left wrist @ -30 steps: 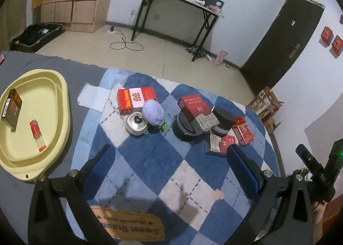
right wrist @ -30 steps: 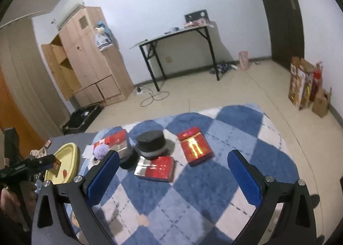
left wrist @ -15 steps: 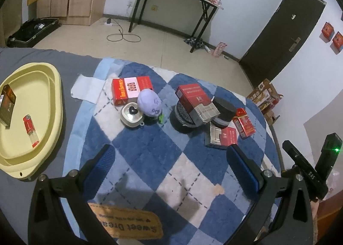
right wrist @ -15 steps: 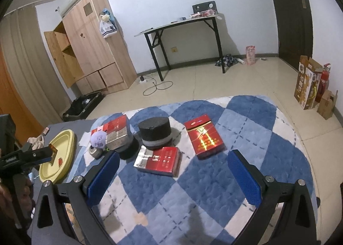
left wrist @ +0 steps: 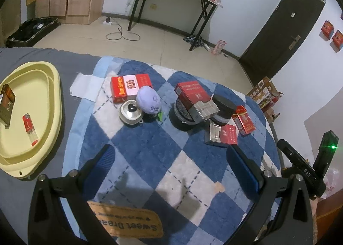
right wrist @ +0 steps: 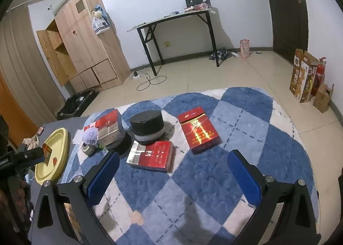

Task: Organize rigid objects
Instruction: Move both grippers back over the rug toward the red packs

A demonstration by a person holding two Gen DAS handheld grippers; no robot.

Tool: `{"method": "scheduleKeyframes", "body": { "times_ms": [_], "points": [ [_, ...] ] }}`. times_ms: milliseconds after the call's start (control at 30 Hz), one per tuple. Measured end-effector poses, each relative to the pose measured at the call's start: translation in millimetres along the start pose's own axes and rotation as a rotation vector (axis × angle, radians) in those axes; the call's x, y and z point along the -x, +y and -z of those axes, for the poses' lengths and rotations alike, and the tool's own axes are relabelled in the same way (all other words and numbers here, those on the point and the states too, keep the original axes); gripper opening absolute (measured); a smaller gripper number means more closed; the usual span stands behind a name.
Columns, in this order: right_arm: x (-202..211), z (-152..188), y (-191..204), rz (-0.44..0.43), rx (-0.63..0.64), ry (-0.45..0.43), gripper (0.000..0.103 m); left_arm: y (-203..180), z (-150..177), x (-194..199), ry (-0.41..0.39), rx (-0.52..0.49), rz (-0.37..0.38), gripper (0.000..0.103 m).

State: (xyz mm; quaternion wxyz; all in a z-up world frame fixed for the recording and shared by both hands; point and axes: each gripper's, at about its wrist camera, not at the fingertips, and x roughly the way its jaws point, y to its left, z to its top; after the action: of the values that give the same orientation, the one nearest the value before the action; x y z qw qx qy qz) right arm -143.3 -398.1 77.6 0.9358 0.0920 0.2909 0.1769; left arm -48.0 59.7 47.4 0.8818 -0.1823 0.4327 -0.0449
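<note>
Several red cigarette boxes lie on a blue-and-white checked rug (left wrist: pixel 150 159). One red box (left wrist: pixel 129 87) is at the back left, one (left wrist: pixel 196 99) rests on a black round tin (left wrist: pixel 182 118), one (left wrist: pixel 221 134) lies flat, and a small one (left wrist: pixel 244 120) is at the right. A second black tin (right wrist: pixel 148 127) stands behind a flat red box (right wrist: pixel 152 155); a gold-printed red box (right wrist: pixel 198 130) lies to its right. My left gripper (left wrist: pixel 171 163) and right gripper (right wrist: pixel 172 173) are open and empty above the rug.
A yellow tray (left wrist: pixel 42 120) on the left holds a dark box (left wrist: pixel 6 103) and a red lighter (left wrist: pixel 30 129). A purple plush toy (left wrist: pixel 149 102) and a small metal tin (left wrist: pixel 130 114) sit mid-rug. A "Sweet Dream" label (left wrist: pixel 126 221) is near me.
Both grippers have moved closer to the objects on the rug, so they look larger and lower in view. Nothing was grasped.
</note>
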Motion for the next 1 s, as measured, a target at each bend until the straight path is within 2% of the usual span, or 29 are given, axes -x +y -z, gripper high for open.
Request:
{"method": "scheduleKeyframes", "body": {
  "times_ms": [233,367,567,700,767,900,1000],
  "points": [
    [1.4,0.4,4.9,0.035,0.059,0.002,0.103,-2.4,2.5,-2.2,0.013,-0.002,0.01,0.103],
    [5.4,2.2,2.1,0.036,0.046,0.004,0.103,-0.6,5.3,-2.7,0.014,0.026,0.043,0.103],
    [7.8,3.1,-4.4,0.046,0.026,0.012,0.103,0.0,6.3,-3.2,0.02,0.027,0.04,0.103],
    [5.1,3.6,-5.1,0.058,0.037,0.02,0.103,-1.6,5.9,-5.5,0.023,0.03,0.066,0.103],
    [-1.3,4.9,-4.9,0.08,0.058,0.033,0.103,-5.6,7.8,-11.0,0.035,0.017,0.085,0.103],
    [-22.9,9.6,-5.4,0.174,0.116,0.057,0.103,-17.9,7.8,-18.7,0.042,-0.035,0.055,0.103],
    [-34.4,9.5,-10.4,0.183,0.098,0.071,0.103,-27.7,2.9,-30.3,0.071,-0.067,0.048,0.103]
  ]
}}
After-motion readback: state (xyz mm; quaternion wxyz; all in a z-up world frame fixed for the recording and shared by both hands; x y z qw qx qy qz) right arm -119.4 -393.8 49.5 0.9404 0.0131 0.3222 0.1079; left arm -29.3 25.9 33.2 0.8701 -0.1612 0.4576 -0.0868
